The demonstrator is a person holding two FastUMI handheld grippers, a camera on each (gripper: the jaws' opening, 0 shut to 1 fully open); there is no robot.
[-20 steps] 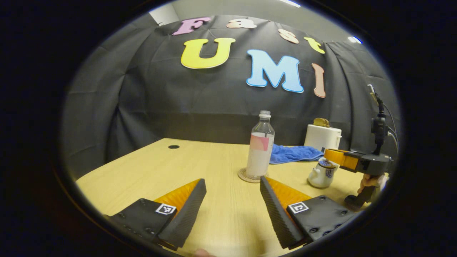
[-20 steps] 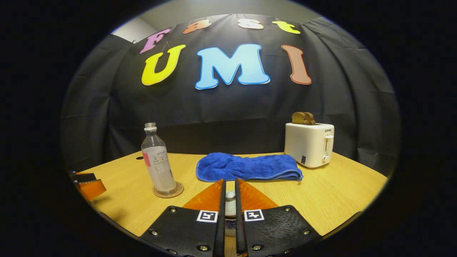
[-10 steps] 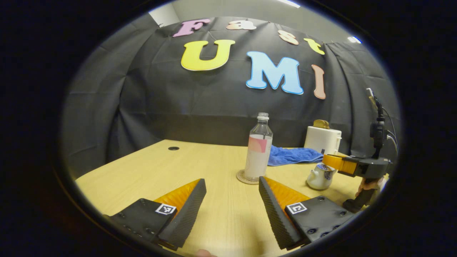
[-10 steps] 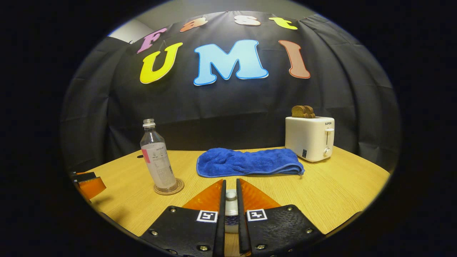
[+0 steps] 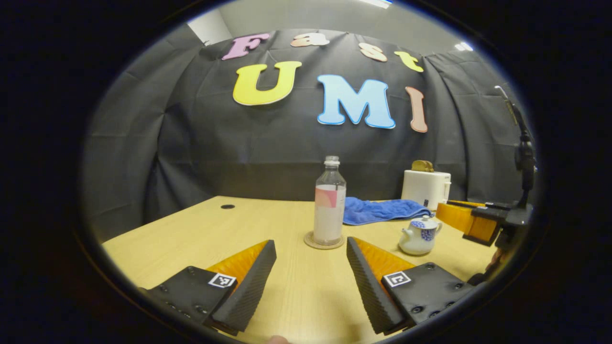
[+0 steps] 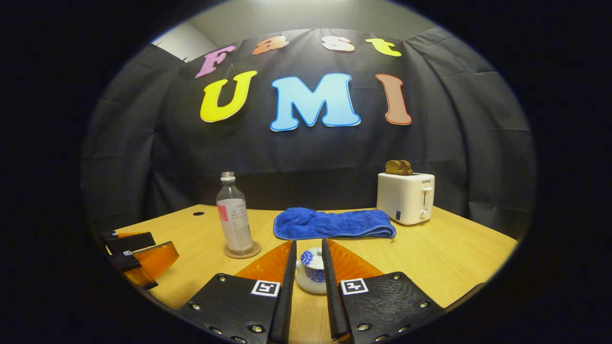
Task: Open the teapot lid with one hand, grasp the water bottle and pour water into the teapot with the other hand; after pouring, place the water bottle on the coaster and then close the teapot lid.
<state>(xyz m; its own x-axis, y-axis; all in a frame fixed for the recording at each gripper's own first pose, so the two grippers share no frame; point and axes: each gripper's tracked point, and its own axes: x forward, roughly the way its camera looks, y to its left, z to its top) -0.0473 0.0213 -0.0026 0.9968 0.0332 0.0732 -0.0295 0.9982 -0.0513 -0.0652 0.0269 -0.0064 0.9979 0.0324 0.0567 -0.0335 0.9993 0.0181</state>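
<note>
A clear water bottle with a pink label stands upright on a round coaster mid-table. It also appears in the right gripper view, bottle on coaster. The small white-and-blue teapot sits right of it with its lid on. My left gripper hovers open and empty in front of the bottle. My right gripper has its jaws slightly apart, and the teapot shows through the gap, beyond the tips. In the left gripper view the right gripper hangs to the right of the teapot, not touching it.
A folded blue towel lies behind the teapot. A white toaster holding toast stands at the back right. The left gripper shows at the left edge. A cable hole marks the wooden table at the far left.
My right gripper's jaws parted from the lid knob, and it drew back from the teapot. The left gripper pulled back a little from the bottle.
</note>
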